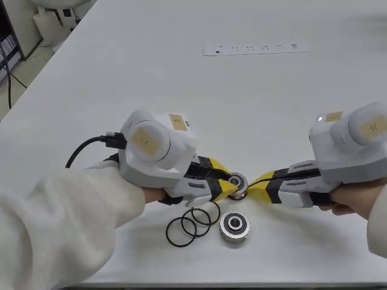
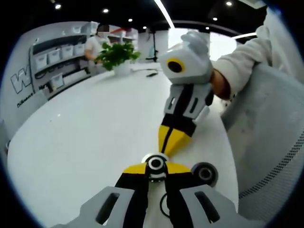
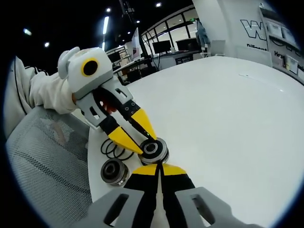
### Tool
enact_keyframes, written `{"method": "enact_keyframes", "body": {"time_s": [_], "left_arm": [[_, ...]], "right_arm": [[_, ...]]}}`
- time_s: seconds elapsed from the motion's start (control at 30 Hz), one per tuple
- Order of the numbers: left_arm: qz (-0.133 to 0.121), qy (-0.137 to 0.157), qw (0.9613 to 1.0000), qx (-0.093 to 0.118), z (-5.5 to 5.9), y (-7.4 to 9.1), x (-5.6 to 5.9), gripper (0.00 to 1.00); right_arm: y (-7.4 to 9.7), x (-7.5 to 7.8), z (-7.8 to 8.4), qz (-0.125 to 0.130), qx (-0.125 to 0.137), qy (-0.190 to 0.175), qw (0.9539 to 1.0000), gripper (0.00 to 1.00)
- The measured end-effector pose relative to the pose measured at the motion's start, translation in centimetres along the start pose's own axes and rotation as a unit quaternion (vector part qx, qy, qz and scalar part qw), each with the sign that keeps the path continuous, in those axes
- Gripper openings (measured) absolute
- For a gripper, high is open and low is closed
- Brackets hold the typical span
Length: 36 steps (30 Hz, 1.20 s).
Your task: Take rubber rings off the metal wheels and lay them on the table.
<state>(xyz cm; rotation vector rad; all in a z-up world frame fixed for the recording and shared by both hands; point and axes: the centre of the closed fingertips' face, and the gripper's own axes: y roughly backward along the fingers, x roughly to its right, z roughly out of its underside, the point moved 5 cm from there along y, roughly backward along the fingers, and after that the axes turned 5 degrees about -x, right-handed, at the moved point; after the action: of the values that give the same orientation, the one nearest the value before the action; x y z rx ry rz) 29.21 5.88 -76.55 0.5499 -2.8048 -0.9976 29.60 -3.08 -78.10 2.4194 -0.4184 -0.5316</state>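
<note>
A small metal wheel [image 1: 237, 182] is held just above the white table [image 1: 181, 78], with my left gripper [image 1: 232, 185] shut on it. In the left gripper view the yellow tips [image 2: 156, 168] clamp the wheel [image 2: 156, 162] from both sides. My right gripper [image 1: 256, 180] comes in from the right, jaws closed together, tips against the wheel's rim [image 3: 154, 148]. Whether a ring is pinched there is too small to tell. A second wheel [image 1: 234, 225] lies flat near the front edge. Three black rubber rings [image 1: 193, 222] lie overlapped beside it.
A white power strip [image 1: 257, 48] lies far back on the table. A black cable [image 1: 84, 148] trails from the left gripper. The table's front edge runs just below the rings. A grey mesh chair [image 3: 42, 161] stands close behind. A potted plant [image 2: 116, 53] sits far off.
</note>
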Motion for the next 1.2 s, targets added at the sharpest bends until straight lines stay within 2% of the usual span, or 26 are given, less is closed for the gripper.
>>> {"method": "enact_keyframes", "body": {"time_s": [0.27,0.37,0.63,1.07,1.2], "left_arm": [[-0.001,-0.001,1.0,0.0,0.0,0.0,-0.1,0.13],[-0.001,-0.001,1.0,0.0,0.0,0.1,-0.1,0.13],[-0.002,0.0,1.0,0.003,0.0,0.1,-0.1,0.13],[-0.001,0.001,0.9999,0.012,0.1,0.1,0.0,0.13],[-0.002,0.001,0.9999,0.012,0.1,0.2,0.0,0.13]], "right_arm": [[0.1,-0.1,-0.2,0.001,0.008,-0.023,0.9997,0.0],[0.3,0.2,-0.4,-0.002,0.02,-0.05,0.9986,0.0],[0.4,0.1,-0.7,-0.001,0.025,-0.051,0.9984,0.0],[0.5,-0.1,-1.1,0.007,0.018,-0.035,0.9992,0.0],[0.6,-0.2,-1.3,0.006,0.019,-0.039,0.999,0.0]]}}
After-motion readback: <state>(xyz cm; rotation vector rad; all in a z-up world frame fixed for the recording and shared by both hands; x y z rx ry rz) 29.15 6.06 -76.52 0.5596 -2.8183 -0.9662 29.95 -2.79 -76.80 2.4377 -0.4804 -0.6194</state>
